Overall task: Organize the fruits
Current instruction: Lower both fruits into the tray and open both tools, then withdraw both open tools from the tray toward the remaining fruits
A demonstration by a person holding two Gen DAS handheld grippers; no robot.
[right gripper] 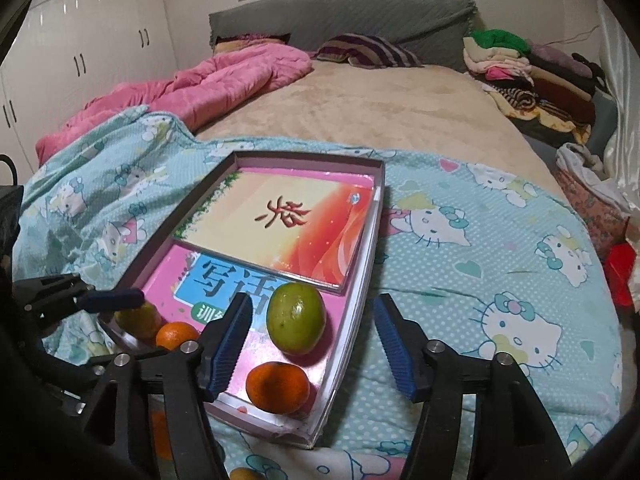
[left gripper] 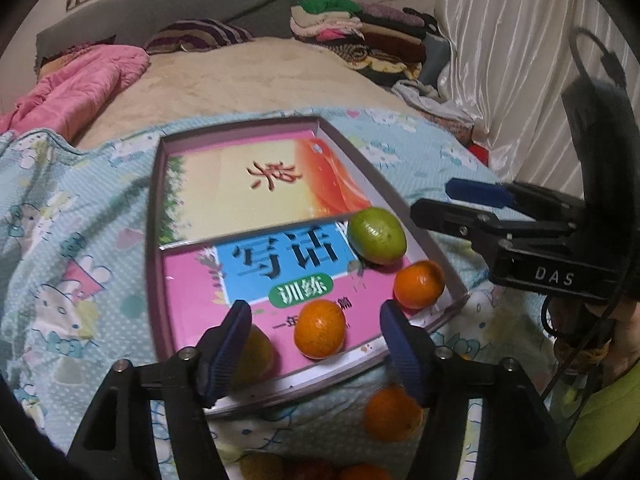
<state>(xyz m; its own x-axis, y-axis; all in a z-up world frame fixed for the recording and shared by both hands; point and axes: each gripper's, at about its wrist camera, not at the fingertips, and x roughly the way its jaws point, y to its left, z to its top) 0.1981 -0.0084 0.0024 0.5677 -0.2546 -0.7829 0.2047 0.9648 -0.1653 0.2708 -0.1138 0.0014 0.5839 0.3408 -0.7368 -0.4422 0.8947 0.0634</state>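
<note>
Two tools are held over the near end of a shallow box lid on the bed. The left tool (left gripper: pixel 314 344) stands about half open, and nothing is gripped: a small orange (left gripper: pixel 320 329) lies between its pads but is touched by neither. The right tool (right gripper: pixel 312 344) is likewise about half open and empty; a second orange (right gripper: pixel 277 387) and a green fruit (right gripper: pixel 296 319) lie on the books inside the box lid (right gripper: pixel 362 280), just left of its open gap.

Four fruits are seen in the box lid: the two oranges, the green fruit and a yellowish fruit (left gripper: pixel 256 356) partly hidden behind the left tool's left pad. All are clustered at the near end. The far half, covered by a book (right gripper: pixel 280 220) with a red character, carries no fruit.

Outside the box lid, at least one further orange (left gripper: pixel 392 414) lies on the patterned sheet (right gripper: pixel 460 280) at the near edge, and more fruit is partly visible at the bottom margin.

The step in hand is judged to be a release just completed by both tools, placement into the box lid being under way. The next move calls for the tools to be brought near and lowered over the loose fruit on the sheet, jaws centred on one piece before closure. Round fruit may roll on the soft bedding.
</note>
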